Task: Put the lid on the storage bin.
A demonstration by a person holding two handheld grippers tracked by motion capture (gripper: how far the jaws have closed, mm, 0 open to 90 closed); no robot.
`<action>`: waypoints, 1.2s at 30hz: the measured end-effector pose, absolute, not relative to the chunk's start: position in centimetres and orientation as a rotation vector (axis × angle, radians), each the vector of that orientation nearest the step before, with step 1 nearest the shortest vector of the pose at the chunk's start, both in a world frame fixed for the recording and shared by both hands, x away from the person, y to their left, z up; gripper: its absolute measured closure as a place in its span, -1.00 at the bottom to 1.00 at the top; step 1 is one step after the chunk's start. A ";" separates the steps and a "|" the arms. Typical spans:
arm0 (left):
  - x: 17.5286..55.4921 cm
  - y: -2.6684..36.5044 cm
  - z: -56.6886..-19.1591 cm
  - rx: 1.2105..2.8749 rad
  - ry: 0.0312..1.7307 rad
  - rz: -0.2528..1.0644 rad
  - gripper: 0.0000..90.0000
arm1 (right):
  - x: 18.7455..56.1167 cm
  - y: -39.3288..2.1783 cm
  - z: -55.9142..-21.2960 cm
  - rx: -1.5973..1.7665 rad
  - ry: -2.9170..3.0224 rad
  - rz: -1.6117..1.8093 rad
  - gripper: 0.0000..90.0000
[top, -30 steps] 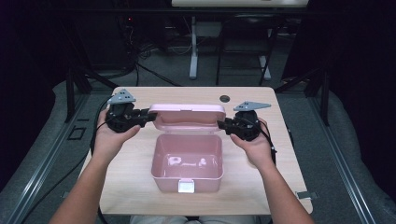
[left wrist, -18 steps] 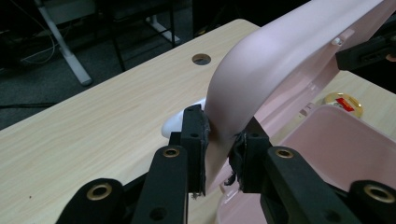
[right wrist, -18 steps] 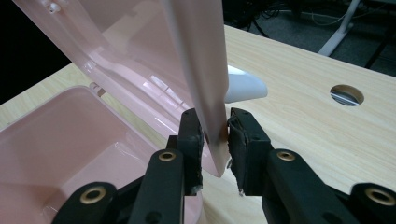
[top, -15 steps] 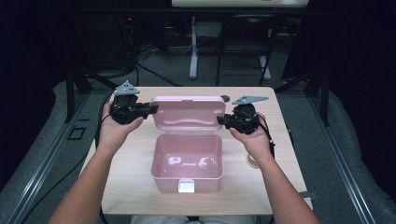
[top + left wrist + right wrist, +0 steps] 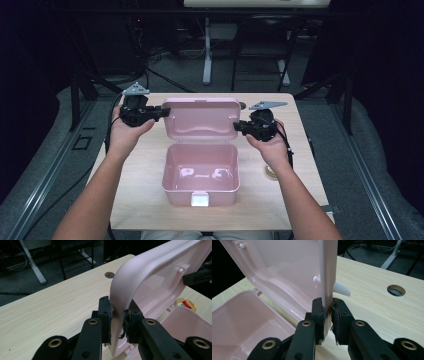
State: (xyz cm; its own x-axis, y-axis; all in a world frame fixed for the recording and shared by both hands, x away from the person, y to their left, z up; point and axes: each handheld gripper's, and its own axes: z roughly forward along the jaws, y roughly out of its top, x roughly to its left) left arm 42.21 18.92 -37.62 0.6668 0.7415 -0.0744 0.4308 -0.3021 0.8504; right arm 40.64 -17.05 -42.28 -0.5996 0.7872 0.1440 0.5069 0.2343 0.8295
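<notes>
The pale pink plastic box [image 5: 201, 175] is sitting open near the middle of the light wooden table [image 5: 140, 200], its white front latch [image 5: 200, 200] facing the person, and its hinged pink lid [image 5: 201, 119] is standing raised behind the tub, tilted back a little. The work in hand looks like swinging this lid on its hinge, and that is likely why it is being taken at both side edges at once: a grip on each end should be keeping the wide, thin shell from twisting. The left gripper [image 5: 119, 318] is reaching in from the lid's left edge; its jaws have just been closing, and its pads are now pressing on the curved rim from both faces. The right gripper [image 5: 327, 312] is doing the same on the opposite edge, its jaws having just been closing too and now clamping the thin lid wall between them. In the high view the two hands are holding level with each other on either side of the lid, left gripper [image 5: 161, 113] and right gripper [image 5: 237, 126] pointing inward. The tub itself is appearing empty, though glare on its floor is making that hard to confirm. Just right of the box, beside the right wrist, a small round roll of tape [image 5: 271, 172] is lying flat, and a round cable hole [image 5: 396, 290] is lying beyond the lid.
</notes>
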 end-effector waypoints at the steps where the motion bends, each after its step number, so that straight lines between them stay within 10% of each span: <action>1: 42.3 18.9 -37.6 1.944 0.917 0.420 0.74 | 40.7 -17.0 -42.3 1.206 2.206 1.301 0.79; 36: 39.6 20.4 -38.4 1.963 0.910 0.459 0.55 | 42.7 -16.7 -42.7 1.274 2.205 1.261 0.83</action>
